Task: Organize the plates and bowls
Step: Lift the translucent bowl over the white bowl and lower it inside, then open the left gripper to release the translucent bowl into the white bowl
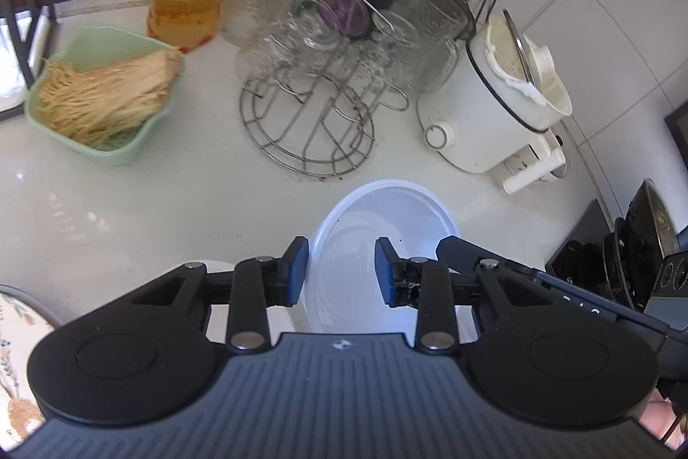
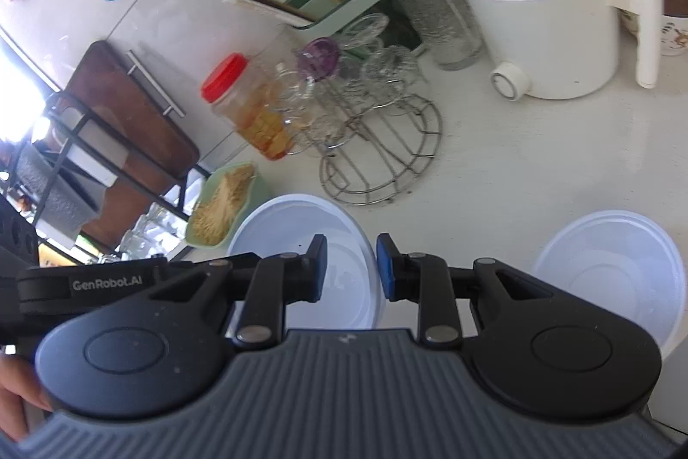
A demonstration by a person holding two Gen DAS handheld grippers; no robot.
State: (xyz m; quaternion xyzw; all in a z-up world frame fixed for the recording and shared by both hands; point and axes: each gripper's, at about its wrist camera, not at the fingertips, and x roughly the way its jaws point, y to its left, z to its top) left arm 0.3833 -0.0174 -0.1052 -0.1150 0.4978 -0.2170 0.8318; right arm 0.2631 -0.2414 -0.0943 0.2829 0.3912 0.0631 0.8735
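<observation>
Two white bowls sit on the counter (image 1: 150,192), well apart, and the job, as I judge it, is to nest one in the other. Furthest left, the left gripper (image 1: 342,269) hangs over the near bowl (image 1: 378,214) with its fingers narrowly parted and nothing between the pads — the bowl's floor shows through the gap. Next along, the right gripper (image 2: 351,272) hovers above that same bowl's right rim, fingers also a narrow gap apart and empty. Furthest right lies the second bowl (image 2: 610,274), untouched. To do this well, one gripper should widen, drop one pad inside the rim and one outside, then pinch firmly — thin, plastic-looking walls may flex and slip. Lift it level, keep clear of the wire rack (image 2: 387,166) of glasses behind, and lower it centred into the second bowl.
</observation>
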